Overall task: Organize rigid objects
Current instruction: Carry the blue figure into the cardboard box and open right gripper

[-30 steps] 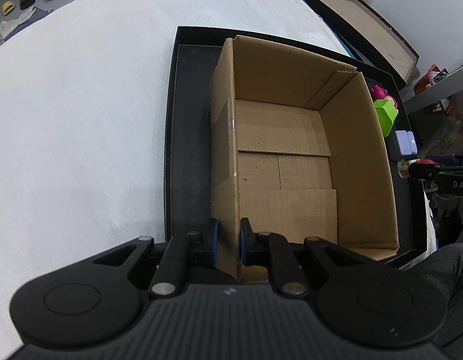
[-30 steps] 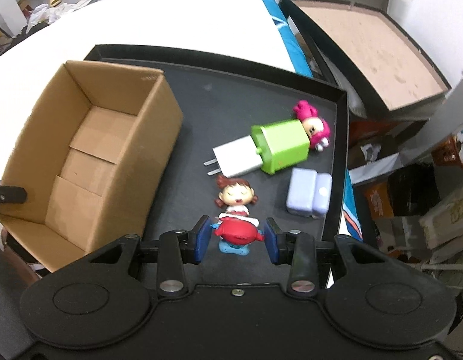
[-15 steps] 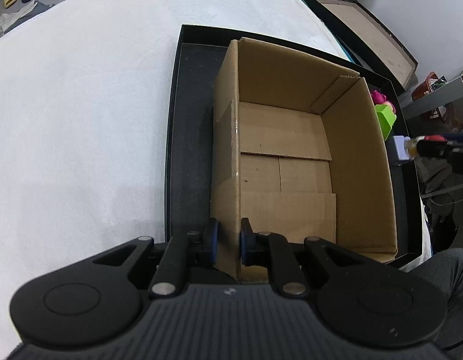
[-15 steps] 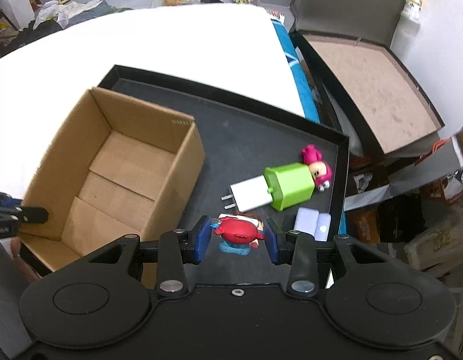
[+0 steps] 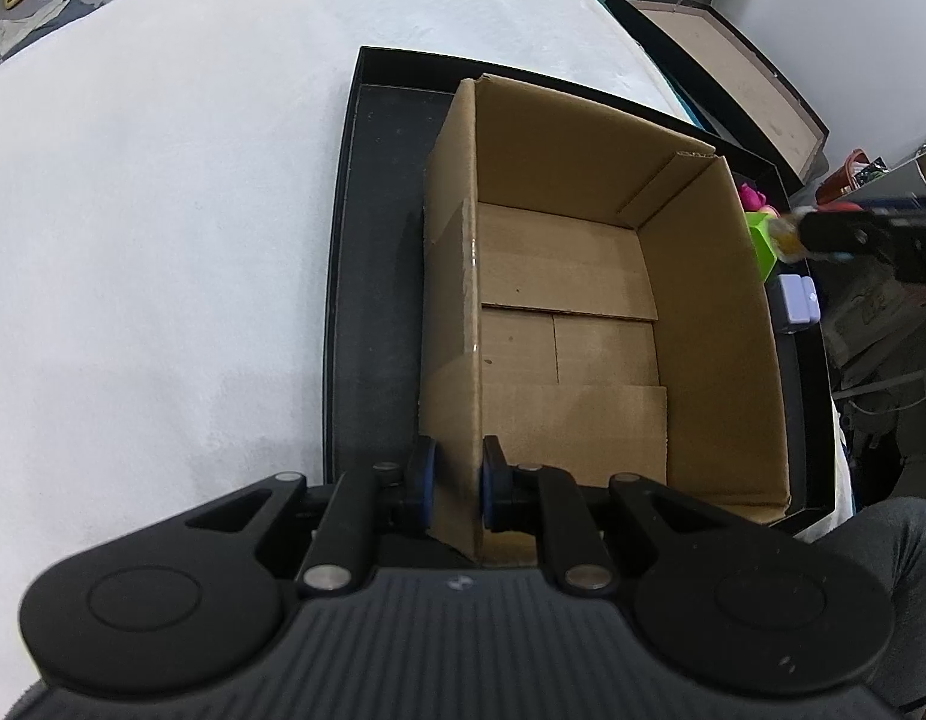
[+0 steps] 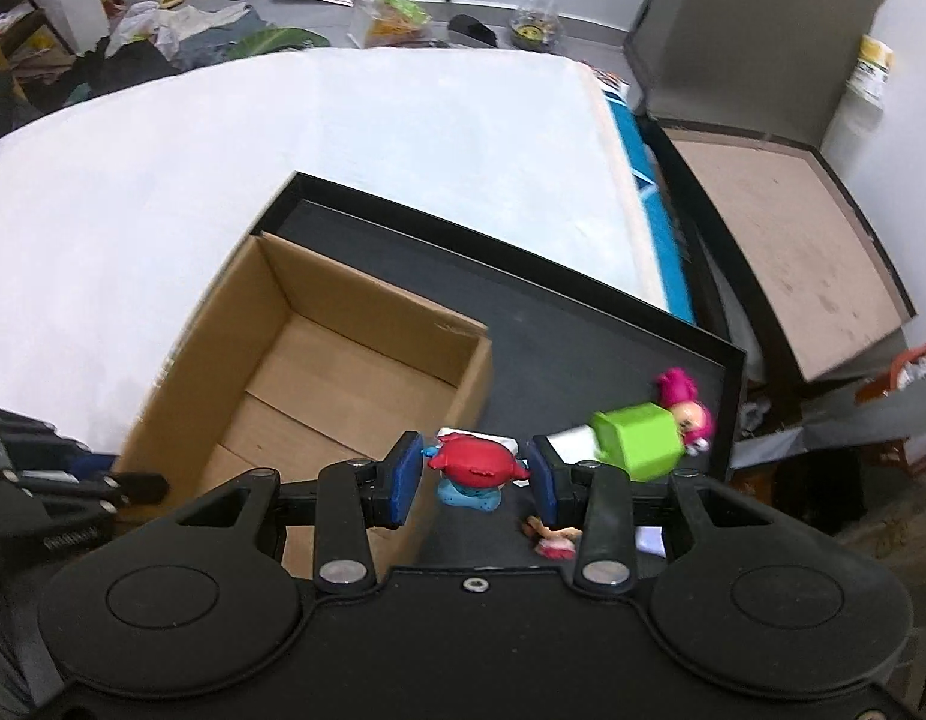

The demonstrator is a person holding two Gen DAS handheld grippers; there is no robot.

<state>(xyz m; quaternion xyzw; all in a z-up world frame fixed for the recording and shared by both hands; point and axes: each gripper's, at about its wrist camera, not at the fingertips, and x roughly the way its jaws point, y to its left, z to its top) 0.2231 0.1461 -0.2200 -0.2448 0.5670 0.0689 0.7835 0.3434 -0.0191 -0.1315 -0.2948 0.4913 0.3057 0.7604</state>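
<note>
An open, empty cardboard box (image 5: 583, 312) (image 6: 319, 384) stands in a black tray (image 5: 373, 276) (image 6: 559, 312). My left gripper (image 5: 457, 492) is shut on the box's near left wall. My right gripper (image 6: 472, 474) is shut on a red-dressed doll figurine (image 6: 472, 468), held in the air beside the box's right wall. In the tray lie a green block with a white plug (image 6: 640, 441), a pink figurine (image 6: 688, 408) and a lilac case (image 5: 797, 300). My right gripper also shows at the right edge of the left wrist view (image 5: 787, 237).
The tray sits on a white mattress (image 6: 283, 156). A large open black case with a brown lining (image 6: 787, 240) stands to the right. Clutter and slippers lie on the floor beyond. My leg (image 5: 883, 570) is at the lower right.
My right gripper has lifted the figurine off the tray and moved it up and left toward the box. My left gripper has kept its hold on the box wall.
</note>
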